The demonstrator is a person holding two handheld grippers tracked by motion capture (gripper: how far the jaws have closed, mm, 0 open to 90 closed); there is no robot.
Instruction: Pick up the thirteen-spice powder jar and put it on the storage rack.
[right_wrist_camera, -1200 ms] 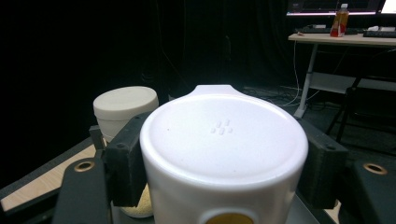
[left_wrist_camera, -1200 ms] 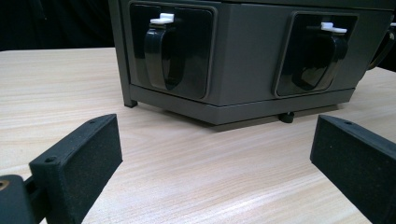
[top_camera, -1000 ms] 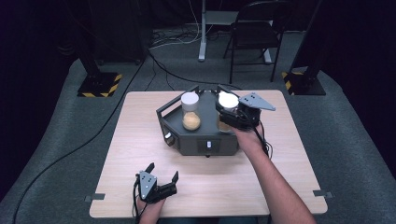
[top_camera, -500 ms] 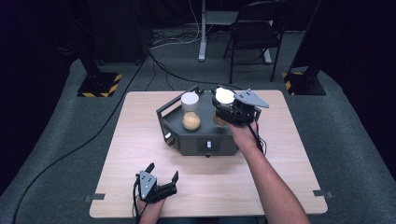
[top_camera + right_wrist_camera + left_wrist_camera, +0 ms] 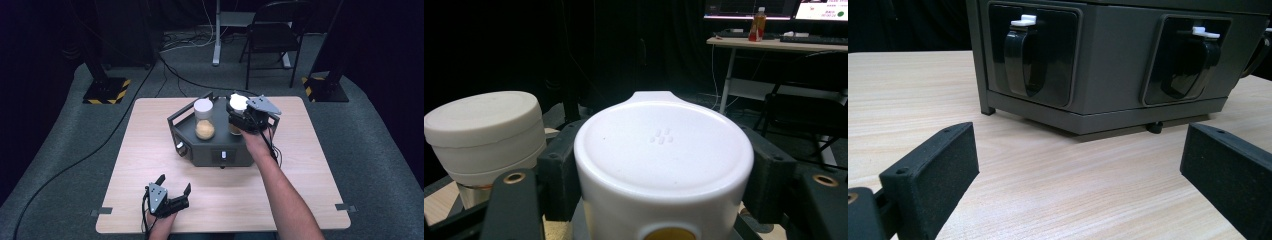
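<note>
We had the right gripper (image 5: 239, 116) clamped on a white-capped jar (image 5: 664, 165): in the right gripper view both jaws pressed the cap's sides, one each side, cap dead centre between them. Jar stood upright, long axis vertical, amber contents just visible below the cap from the high view. It sat at the right rear of the dark grey hexagonal rack (image 5: 215, 150) on the wooden table (image 5: 300, 175); we couldn't tell whether its base was seated in the rack or just above it.

A second jar (image 5: 204, 119), also white-capped with tan powder inside, stood to the left of the tongs, near but not touching the held one. In the right gripper view its cap (image 5: 484, 127) sat just past the left jaw. That gap was the relation that mattered: any sideways drift left would have clipped it, so our read was that the next move had to run along the jar's vertical axis.

Left gripper (image 5: 167, 197) lay at the near table edge, jaws wide apart, nothing between them. The rack was straight ahead of it, with two black lever handles with white tabs (image 5: 1024, 55) facing the jaws. The right hand was on the jar; the left was well apart from both jars.
</note>
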